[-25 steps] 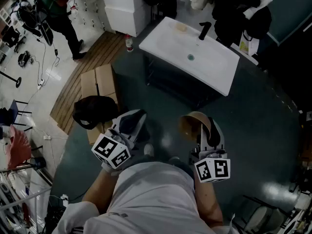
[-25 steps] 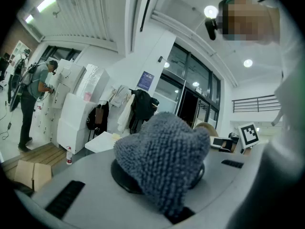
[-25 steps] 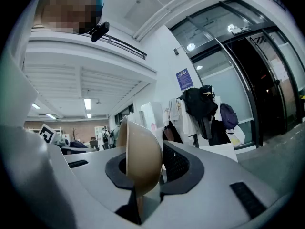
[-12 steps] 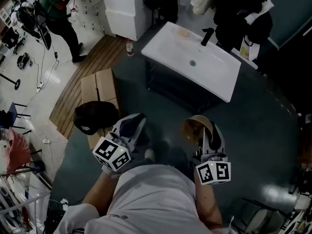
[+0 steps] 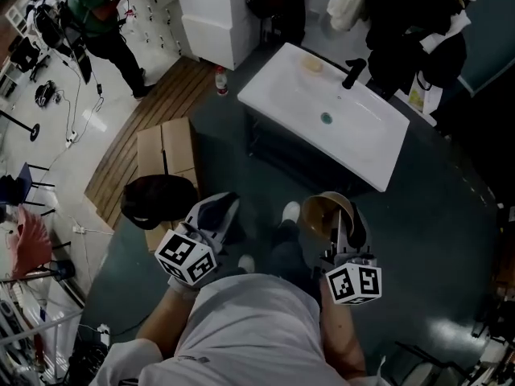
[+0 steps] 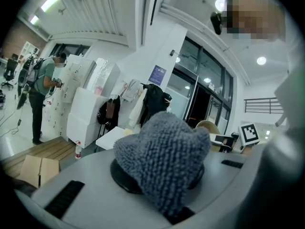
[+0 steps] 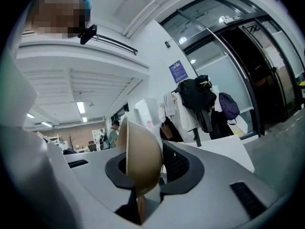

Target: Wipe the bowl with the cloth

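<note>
1. The left tool (image 5: 216,215), lower left of the frame, is clamped on the grey cloth (image 6: 162,159), which is bunched ready for wiping.
2. The right tool (image 5: 344,225), lower right, pinches the tan bowl (image 7: 140,161) by its wall, apart from the cloth, probably to present its inside.

No legible text, brand or number appears in any view. A blue notice (image 6: 157,74) on the white wall carries print too small to read. The marker cube (image 5: 187,256) of the left gripper (image 5: 214,213) and the marker cube (image 5: 352,283) of the right gripper (image 5: 341,219) bear black-and-white square patterns only.
</note>
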Motion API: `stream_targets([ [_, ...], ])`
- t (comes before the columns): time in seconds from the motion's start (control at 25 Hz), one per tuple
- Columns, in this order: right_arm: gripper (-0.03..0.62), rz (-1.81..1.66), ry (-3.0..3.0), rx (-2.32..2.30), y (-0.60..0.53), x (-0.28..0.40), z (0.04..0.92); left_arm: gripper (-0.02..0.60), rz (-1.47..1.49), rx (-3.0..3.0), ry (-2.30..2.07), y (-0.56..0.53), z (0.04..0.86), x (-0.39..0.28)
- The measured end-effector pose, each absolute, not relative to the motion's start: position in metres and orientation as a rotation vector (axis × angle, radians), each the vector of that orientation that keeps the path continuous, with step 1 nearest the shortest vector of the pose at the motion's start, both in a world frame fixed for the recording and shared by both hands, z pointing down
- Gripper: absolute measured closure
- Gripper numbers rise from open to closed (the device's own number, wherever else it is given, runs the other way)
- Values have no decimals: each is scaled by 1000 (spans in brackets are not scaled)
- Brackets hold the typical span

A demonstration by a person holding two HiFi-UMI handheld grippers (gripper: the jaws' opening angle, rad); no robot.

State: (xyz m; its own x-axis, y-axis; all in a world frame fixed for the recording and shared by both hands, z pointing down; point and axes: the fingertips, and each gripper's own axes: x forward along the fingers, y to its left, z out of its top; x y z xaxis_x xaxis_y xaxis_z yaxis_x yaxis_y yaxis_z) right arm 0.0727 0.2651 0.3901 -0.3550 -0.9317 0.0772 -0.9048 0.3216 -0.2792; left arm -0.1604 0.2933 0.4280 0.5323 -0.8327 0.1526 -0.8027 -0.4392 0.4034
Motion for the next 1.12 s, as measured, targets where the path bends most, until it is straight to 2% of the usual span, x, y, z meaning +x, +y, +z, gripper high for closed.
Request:
stream_targets([
  [0.6,503,-484,2635,-1511,67,71,397,535,-197,2238,-1529,122,405,-159],
  [1.12,503,-788,2735,-1339,-32,61,423,535,-258,2292,-1548,11,353,-126],
])
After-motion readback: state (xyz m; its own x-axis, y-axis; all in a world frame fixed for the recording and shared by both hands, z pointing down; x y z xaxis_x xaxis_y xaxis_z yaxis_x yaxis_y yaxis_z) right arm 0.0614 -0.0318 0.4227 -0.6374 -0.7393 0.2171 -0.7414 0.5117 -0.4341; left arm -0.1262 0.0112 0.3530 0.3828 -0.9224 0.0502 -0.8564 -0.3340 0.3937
